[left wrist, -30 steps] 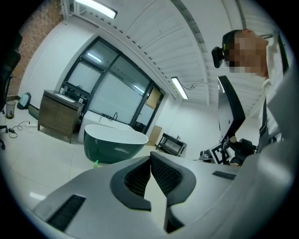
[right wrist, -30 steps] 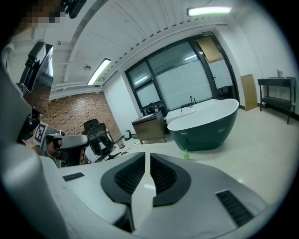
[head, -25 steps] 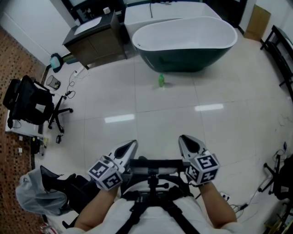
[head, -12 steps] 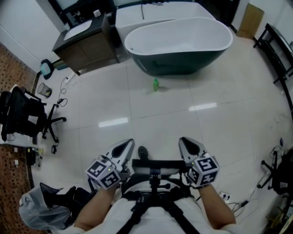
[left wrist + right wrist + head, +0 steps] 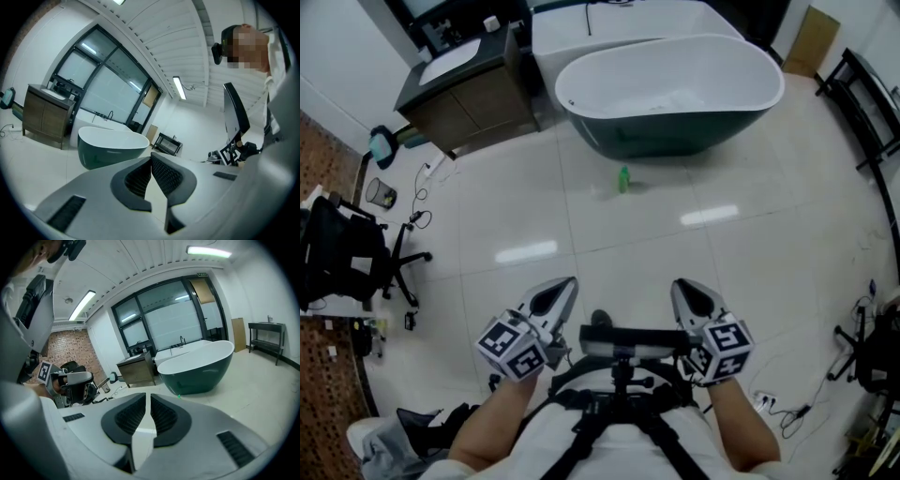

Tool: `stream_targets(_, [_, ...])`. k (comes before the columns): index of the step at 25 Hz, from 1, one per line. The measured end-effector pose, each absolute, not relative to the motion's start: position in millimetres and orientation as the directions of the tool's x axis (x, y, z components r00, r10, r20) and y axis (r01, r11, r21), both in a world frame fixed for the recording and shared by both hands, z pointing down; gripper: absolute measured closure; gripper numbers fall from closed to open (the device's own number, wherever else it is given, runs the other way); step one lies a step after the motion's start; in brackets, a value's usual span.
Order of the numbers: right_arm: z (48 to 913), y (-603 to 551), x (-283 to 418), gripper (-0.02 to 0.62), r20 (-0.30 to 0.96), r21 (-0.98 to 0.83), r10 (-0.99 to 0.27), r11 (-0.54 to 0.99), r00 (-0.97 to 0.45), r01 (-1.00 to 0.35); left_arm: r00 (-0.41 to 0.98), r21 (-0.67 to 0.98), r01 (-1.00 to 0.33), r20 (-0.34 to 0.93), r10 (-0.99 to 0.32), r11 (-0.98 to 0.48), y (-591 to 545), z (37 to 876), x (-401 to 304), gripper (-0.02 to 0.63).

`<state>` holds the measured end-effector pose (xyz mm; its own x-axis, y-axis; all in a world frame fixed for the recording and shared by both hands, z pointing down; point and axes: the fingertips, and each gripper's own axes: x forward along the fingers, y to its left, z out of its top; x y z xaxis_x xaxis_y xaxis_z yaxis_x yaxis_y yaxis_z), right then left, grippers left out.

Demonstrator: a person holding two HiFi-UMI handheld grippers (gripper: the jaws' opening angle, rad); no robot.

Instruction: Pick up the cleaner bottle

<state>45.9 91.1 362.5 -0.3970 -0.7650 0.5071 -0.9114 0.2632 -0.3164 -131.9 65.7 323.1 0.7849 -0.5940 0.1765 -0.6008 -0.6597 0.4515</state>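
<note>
The cleaner bottle [image 5: 623, 179] is small and green and stands upright on the white tiled floor, just in front of the dark green bathtub [image 5: 675, 139]. In the right gripper view the bottle [image 5: 179, 395] is only a green speck below the tub [image 5: 201, 376], just above the jaws. My left gripper [image 5: 565, 284] and right gripper [image 5: 682, 286] are held side by side low in the head view, well short of the bottle. Both are shut and hold nothing. The left gripper [image 5: 151, 158] points toward the tub [image 5: 110, 152]; the bottle does not show in that view.
A wooden vanity cabinet [image 5: 464, 103] stands left of the tub. An office chair [image 5: 342, 262], a waste bin [image 5: 381, 194] and floor cables [image 5: 417, 220] lie at the left. A black rack [image 5: 872, 89] lines the right wall. More cables [image 5: 787, 412] trail at bottom right.
The view has advanced toward the tub with both grippers carried along. The bottle sits slightly lower in the head view, and the chair and bag at the left have slid down and outward.
</note>
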Motion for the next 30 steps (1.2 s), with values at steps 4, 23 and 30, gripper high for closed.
stream_targets(4, [360,75,27,0.566,0.510,-0.303,-0.772,0.252,-0.380,-0.919,0.794,0.457,-0.588,0.168,-0.585,-0.668,49,323,-152,0.606])
stream_targets(23, [355,16,-28,0.566,0.503,-0.265,-0.771,0.294,-0.391,-0.919,0.785,0.459,-0.591,0.139,-0.604,-0.663,1,325,-203,0.606])
stream_targets(30, [350,-12,-45,0.566,0.481,-0.250,-0.763,0.353,-0.432,-0.902,0.758,0.436,-0.625,0.139,-0.637,-0.648,-17,328,-216,0.606])
